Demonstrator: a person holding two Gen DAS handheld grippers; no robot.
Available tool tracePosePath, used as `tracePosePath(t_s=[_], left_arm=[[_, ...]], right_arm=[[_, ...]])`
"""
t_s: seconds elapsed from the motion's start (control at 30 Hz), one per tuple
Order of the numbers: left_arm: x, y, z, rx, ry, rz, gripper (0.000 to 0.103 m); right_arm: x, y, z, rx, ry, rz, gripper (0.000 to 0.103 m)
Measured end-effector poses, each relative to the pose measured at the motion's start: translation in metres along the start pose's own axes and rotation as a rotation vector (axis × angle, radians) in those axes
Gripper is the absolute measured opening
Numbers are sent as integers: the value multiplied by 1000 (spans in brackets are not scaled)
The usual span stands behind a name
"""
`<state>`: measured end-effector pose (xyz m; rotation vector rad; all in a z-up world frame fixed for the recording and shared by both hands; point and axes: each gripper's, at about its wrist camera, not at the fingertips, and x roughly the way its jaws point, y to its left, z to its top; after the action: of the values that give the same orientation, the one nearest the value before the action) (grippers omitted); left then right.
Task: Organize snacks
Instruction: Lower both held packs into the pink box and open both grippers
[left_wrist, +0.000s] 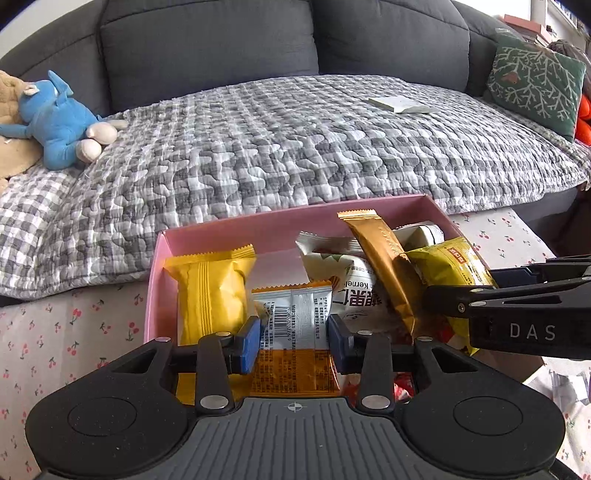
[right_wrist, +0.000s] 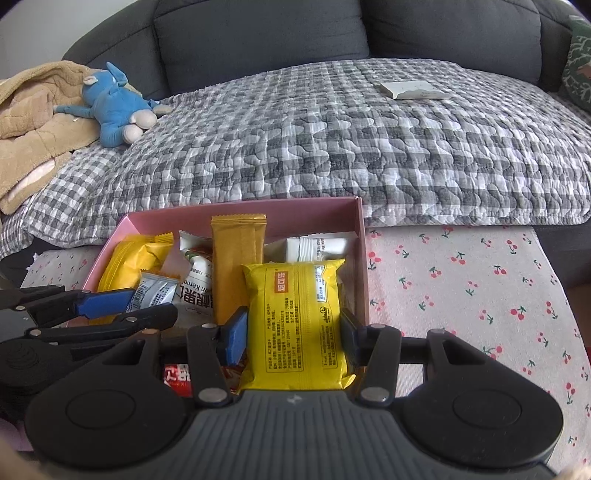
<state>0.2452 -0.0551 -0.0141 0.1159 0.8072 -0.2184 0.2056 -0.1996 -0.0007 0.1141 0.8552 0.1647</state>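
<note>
A pink box (left_wrist: 236, 229) (right_wrist: 317, 214) on the cherry-print cloth holds several snack packets. My left gripper (left_wrist: 293, 338) is shut on a silver and orange packet (left_wrist: 291, 325) (right_wrist: 155, 293), held over the box's near left part. My right gripper (right_wrist: 293, 334) is shut on a yellow packet (right_wrist: 295, 325) (left_wrist: 448, 266), held over the box's near right part. Inside stand a yellow pouch (left_wrist: 210, 295) (right_wrist: 129, 262), a white kernel packet (left_wrist: 351, 284) (right_wrist: 195, 280), a tall gold bar (left_wrist: 384, 269) (right_wrist: 236, 262) and a white packet (right_wrist: 317, 249) at the back right.
Behind the box is a grey sofa with a checked quilt (left_wrist: 295, 147) (right_wrist: 332, 140). A blue plush toy (left_wrist: 62, 122) (right_wrist: 110, 107) lies at the left beside a tan blanket (right_wrist: 29, 122). A white flat pack (left_wrist: 400, 104) (right_wrist: 413, 89) lies on the quilt. A green cushion (left_wrist: 535, 81) sits right.
</note>
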Motion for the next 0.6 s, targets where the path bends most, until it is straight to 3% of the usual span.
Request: tracePosePath(t_s=[0.33, 0.47, 0.6], left_arm=[[9, 3, 11, 24, -9, -12, 41], [1, 6, 7, 19, -24, -52, 62], [-13, 4, 2, 22, -36, -60, 71]], right_arm=[[0, -1, 7, -4, -13, 0, 51], [-9, 0, 7, -6, -24, 22, 66], [-21, 0, 5, -12, -22, 29, 69]])
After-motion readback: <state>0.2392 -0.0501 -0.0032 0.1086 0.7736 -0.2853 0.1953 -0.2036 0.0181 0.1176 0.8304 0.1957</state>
